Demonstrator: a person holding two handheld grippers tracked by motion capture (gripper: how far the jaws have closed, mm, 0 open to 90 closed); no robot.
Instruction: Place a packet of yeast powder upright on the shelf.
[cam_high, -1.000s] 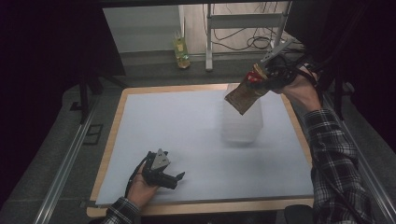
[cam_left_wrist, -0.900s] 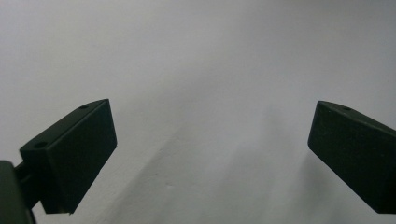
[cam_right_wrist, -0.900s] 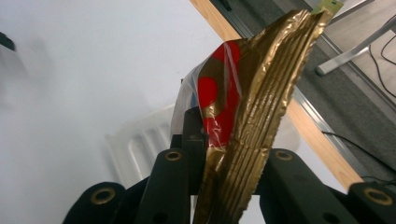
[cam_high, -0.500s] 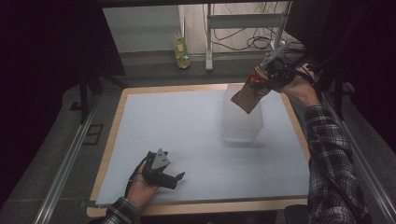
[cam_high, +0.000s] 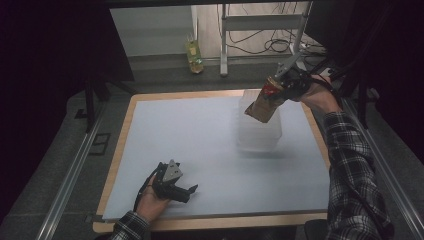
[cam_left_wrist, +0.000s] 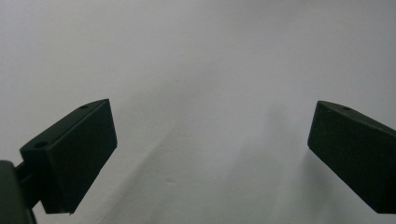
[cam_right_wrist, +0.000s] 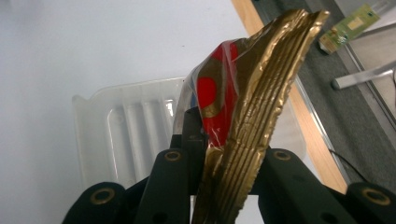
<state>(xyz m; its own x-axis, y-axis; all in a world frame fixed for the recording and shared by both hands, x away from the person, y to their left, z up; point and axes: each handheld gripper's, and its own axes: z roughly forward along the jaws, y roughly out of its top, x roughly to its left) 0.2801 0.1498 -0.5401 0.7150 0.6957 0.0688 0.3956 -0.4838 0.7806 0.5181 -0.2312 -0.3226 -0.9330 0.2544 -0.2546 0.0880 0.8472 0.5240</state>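
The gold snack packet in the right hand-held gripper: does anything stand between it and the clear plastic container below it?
Nothing visible does. The right hand-held gripper holds the gold snack packet just above the clear plastic container, whose top is open and whose ribbed floor looks bare.

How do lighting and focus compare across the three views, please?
High view: dim, dark surround, pale mat brightest. Left gripper view: even light, soft jaw shadows on the mat. Right gripper view: the gold packet is sharp and glinting, the clear tub behind slightly soft.
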